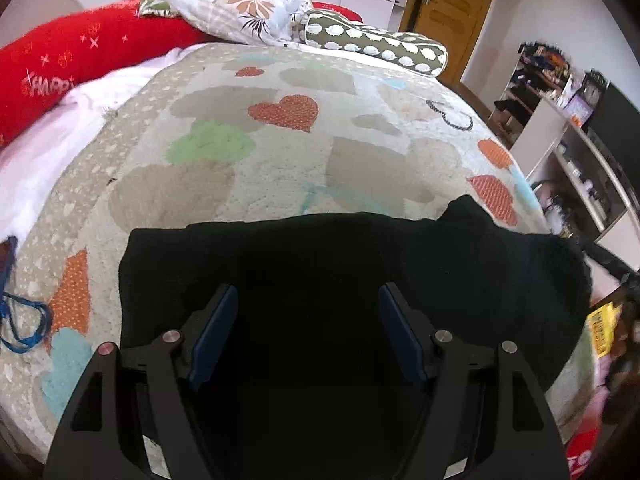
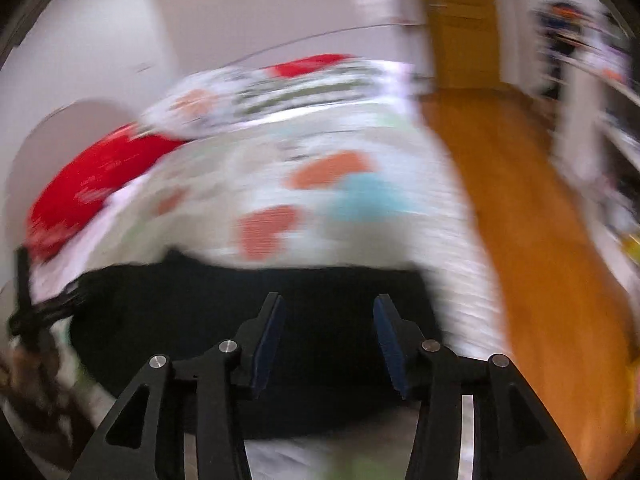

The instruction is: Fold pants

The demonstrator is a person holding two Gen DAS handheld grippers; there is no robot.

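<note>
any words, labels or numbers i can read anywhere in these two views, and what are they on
Red cushion: white lettering that looks like "HAPPY", only partly legible.
Bedspread: dark beaded loops near its far right side that may be letters; cannot be read.
Yellow packet at the right edge: dark print, too blurred to read.
Red item at the bottom right: white marks, too cut off to read.
Right wrist view: motion blur, nothing legible.

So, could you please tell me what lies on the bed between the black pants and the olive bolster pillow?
Only bare heart-patterned bedspread lies between the black pants and the olive bolster pillow, clearest in the left wrist view.
</note>
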